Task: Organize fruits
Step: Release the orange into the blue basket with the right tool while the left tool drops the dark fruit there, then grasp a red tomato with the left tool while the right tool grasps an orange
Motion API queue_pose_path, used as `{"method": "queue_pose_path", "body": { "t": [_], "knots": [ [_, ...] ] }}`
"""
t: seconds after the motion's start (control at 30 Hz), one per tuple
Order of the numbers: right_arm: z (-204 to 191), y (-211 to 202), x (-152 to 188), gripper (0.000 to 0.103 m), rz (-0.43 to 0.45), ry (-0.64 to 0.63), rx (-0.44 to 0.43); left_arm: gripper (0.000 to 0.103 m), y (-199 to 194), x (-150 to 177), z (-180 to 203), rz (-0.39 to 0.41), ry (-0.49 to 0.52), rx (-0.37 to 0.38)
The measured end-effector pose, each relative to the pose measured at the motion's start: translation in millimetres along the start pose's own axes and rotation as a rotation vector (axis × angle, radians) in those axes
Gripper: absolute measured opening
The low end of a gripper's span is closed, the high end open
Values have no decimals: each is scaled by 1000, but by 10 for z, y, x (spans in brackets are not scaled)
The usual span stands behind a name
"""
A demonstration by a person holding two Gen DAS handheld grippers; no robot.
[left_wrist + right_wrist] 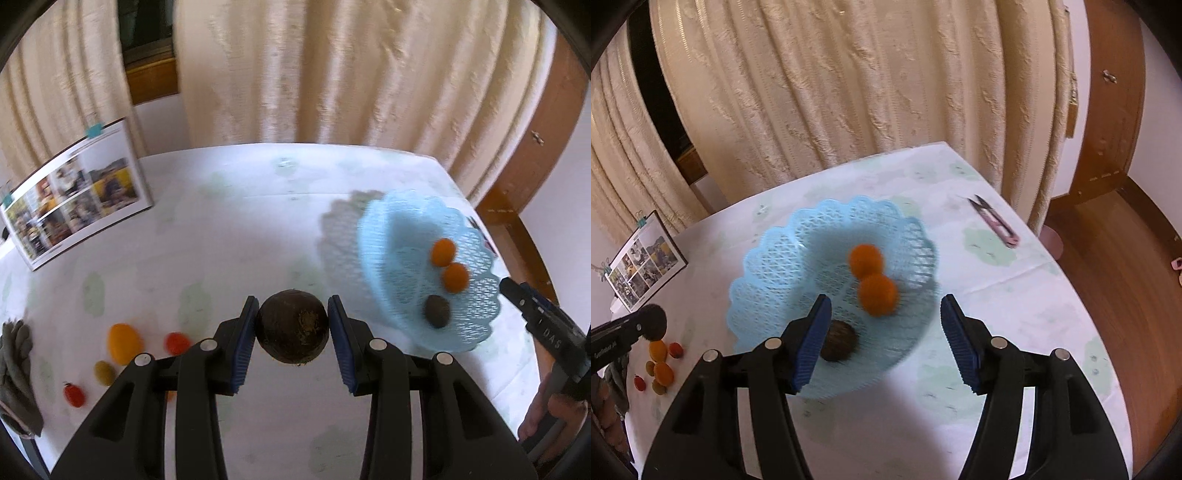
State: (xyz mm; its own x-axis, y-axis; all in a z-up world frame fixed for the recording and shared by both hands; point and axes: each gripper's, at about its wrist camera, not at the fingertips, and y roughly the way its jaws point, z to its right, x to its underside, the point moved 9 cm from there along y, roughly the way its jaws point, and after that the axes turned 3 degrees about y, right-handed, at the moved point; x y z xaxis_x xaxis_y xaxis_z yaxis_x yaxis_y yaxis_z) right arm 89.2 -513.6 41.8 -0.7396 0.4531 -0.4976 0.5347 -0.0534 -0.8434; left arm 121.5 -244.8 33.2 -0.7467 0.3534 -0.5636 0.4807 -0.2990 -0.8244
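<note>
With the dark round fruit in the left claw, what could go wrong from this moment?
1. The left claw pinches the dark round fruit only at its sides; it may slip out.
2. The blue basket already holds two orange fruits and a dark one; a hard drop could knock them out.
3. The open right claw hovers over the basket and may block the way.

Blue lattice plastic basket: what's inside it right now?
Inside the blue lattice plastic basket: two round orange fruits touching each other, and one dark brown round fruit, partly hidden behind the right gripper's left finger. Nothing else visible.
</note>
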Motion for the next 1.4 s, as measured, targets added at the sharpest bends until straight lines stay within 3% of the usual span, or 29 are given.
{"method": "queue_pose_path", "body": {
  "t": [0.33,0.5,0.57,0.6,0.67,0.87,1.1,1.4],
  "knots": [
    [416,-114,96,63,-7,51,29,39,205,-147,792,-8,94,83],
    [501,-156,157,63,-13,65,37,40,303,-152,1010,-24,120,110],
    [514,-163,175,63,-15,67,37,58,319,-156,1036,-28,117,109],
    [516,-166,181,63,-16,67,38,72,314,-167,1027,-23,113,106],
    [502,-165,189,64,-16,70,36,74,273,-181,1002,-2,105,102],
    [320,-158,163,68,-4,51,13,74,241,-164,775,-10,73,68],
    [-234,-128,161,68,3,-43,-52,75,128,-55,298,-8,6,15],
    [-1149,-37,350,68,-39,-176,-165,74,-43,235,-719,-28,-130,-99]
  ]
}}
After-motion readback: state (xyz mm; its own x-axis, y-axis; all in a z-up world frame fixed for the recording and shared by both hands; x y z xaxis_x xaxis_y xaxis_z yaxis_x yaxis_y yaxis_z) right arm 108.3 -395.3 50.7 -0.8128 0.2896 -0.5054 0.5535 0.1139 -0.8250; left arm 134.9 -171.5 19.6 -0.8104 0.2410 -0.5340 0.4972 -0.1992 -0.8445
